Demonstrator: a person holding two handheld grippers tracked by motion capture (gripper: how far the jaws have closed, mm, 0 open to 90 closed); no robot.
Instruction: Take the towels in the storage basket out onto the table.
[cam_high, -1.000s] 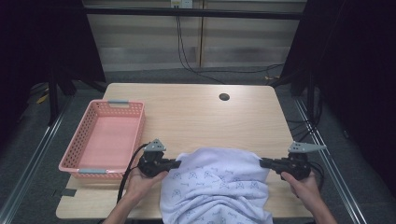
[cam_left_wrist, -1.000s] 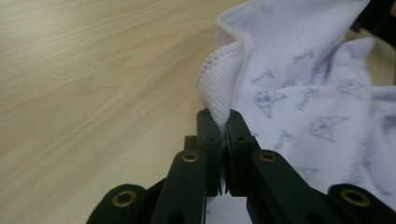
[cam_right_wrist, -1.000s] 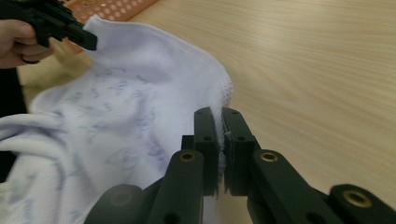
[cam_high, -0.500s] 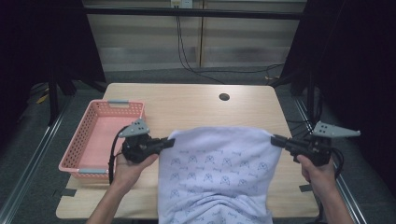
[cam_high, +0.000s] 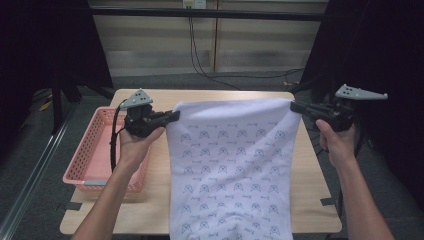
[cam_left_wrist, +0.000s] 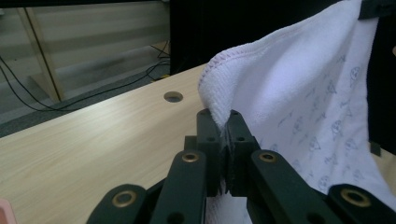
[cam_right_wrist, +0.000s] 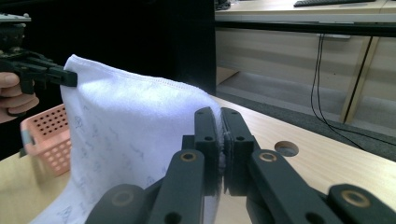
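A white towel (cam_high: 232, 165) with a small blue print hangs spread out above the wooden table (cam_high: 160, 195), held up by its two top corners. My left gripper (cam_high: 173, 116) is shut on the top left corner; in the left gripper view the cloth (cam_left_wrist: 299, 93) is pinched between the black jaws. My right gripper (cam_high: 294, 107) is shut on the top right corner, and the right gripper view shows the towel (cam_right_wrist: 130, 135) stretching away to the other gripper (cam_right_wrist: 70, 77). The towel's lower end drops past the table's near edge.
A pink plastic basket (cam_high: 85, 165) sits on the left part of the table, just below the left hand. A round cable hole (cam_left_wrist: 173, 96) lies in the tabletop behind the towel. Dark frame posts and cables stand beyond the table's far edge.
Both grippers have risen and moved apart, lifting the towel from a bunched heap on the table's near edge into a flat hanging sheet.
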